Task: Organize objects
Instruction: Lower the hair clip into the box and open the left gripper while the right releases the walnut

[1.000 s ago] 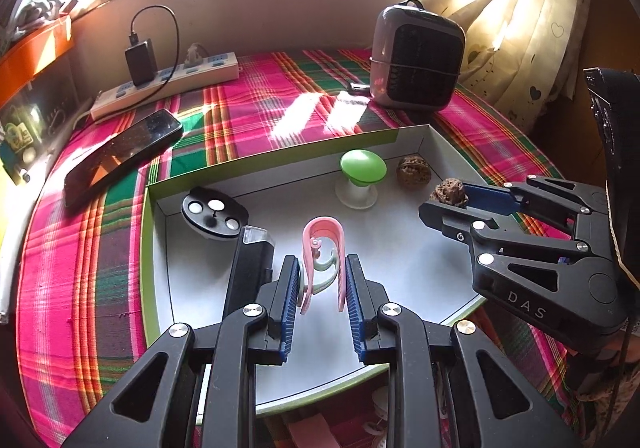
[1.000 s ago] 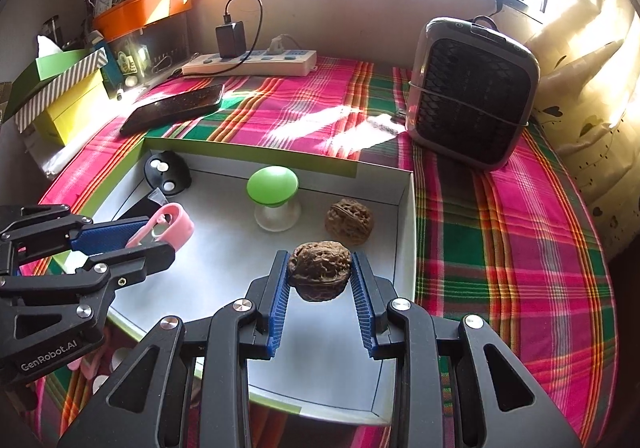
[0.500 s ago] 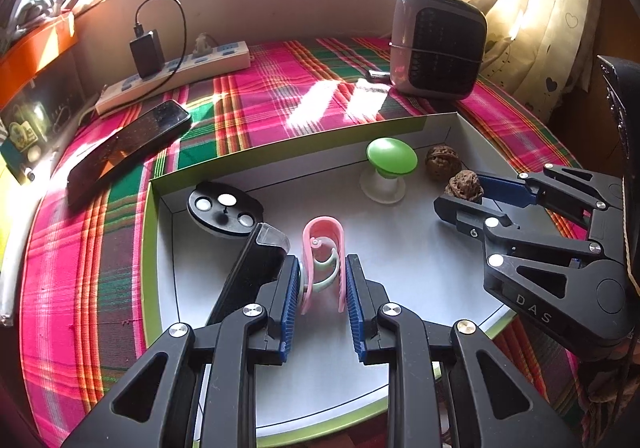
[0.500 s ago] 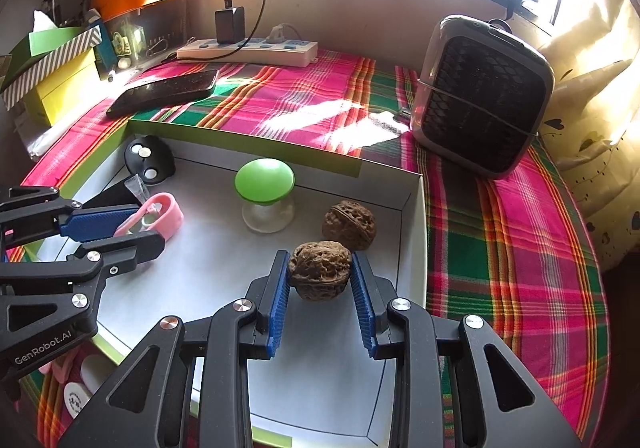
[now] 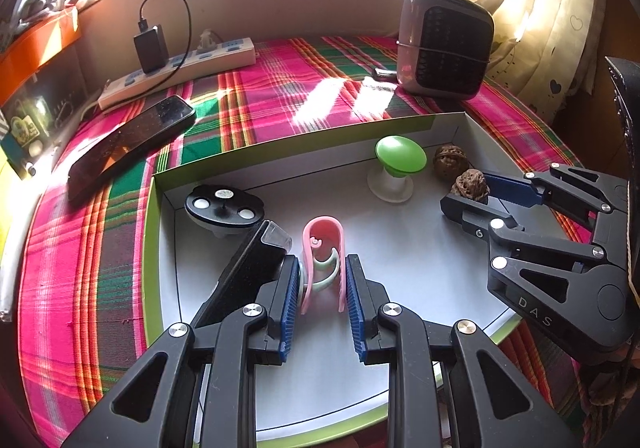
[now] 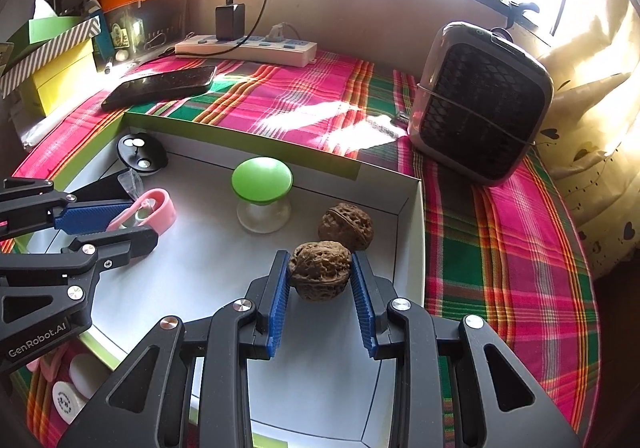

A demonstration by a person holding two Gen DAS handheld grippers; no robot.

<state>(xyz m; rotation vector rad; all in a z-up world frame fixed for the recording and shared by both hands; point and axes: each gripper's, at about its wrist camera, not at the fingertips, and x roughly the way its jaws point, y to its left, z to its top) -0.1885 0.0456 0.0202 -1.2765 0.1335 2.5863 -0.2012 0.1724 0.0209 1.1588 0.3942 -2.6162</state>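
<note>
1. Desk [image 6: 312, 103]: covered by a pink, green and orange plaid cloth; sunlit patch at centre.
2. Tray [image 6: 416, 248]: shallow, white inside, green-edged; holds every item listed below.
3. Left gripper [image 5: 322, 288]: closed on a pink clip [image 5: 322, 244], a narrow loop standing upright with a pale green curl inside it, blue pads pressed against both sides. Seen from the right wrist view, the pair sits at 9 o'clock in the tray.
4. Right gripper [image 6: 320, 284]: closed on a held walnut [image 6: 319, 270], brown, deeply wrinkled, seam running sideways, near the tray's 3 o'clock wall.
5. Second walnut [image 6: 346, 226]: same look, on the tray floor just beyond the held one.
6. Green-capped stand [image 6: 262, 191]: clear base, at 11 o'clock from the loose walnut.
</note>
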